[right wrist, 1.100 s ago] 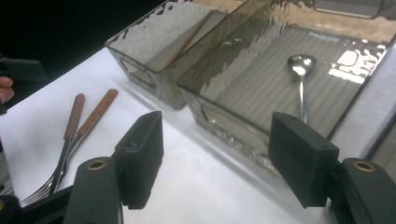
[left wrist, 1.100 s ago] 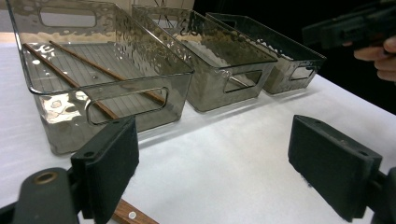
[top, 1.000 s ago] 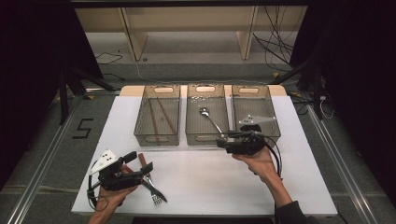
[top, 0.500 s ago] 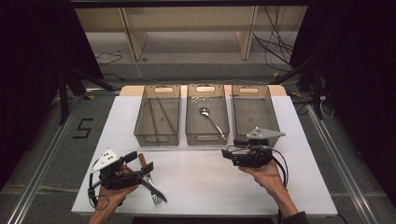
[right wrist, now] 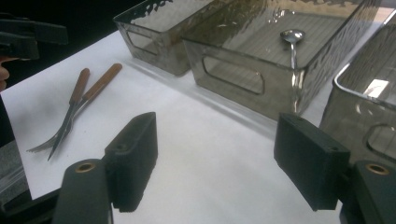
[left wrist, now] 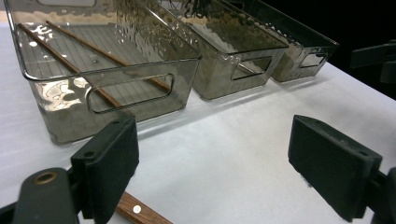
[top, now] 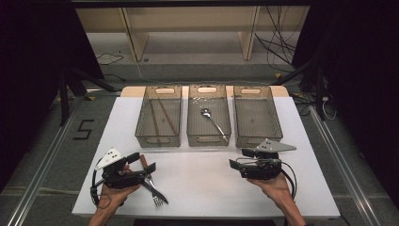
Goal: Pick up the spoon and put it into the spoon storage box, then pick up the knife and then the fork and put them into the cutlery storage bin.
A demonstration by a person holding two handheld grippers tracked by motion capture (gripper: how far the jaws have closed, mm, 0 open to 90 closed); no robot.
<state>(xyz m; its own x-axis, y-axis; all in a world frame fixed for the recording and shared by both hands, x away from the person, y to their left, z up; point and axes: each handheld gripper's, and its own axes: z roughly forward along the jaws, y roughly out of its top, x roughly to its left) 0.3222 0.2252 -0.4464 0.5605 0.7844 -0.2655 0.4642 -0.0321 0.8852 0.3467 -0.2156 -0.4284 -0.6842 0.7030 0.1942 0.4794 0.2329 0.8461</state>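
Fork (top: 157,195) and knife (right wrist: 70,114), both wooden-handled, lie crossed on the white table (top: 207,188) just beside the left gripper (top: 143,165), jaws apart, empty. Right gripper (top: 235,159) near the right bin (top: 256,115), jaws apart, empty. Spoon (top: 211,120) in the middle bin (top: 208,115); chopsticks (top: 162,115) in the left bin (top: 159,115).

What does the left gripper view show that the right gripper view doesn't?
Left gripper view: two chopsticks in the nearest bin, and a wooden handle end beside the left claw.
Right gripper view: a spoon in the middle bin, and a wooden-handled fork and knife lying crossed on the table.
Shared: the row of translucent bins, the white table, and each view's own claw, open; right claw.
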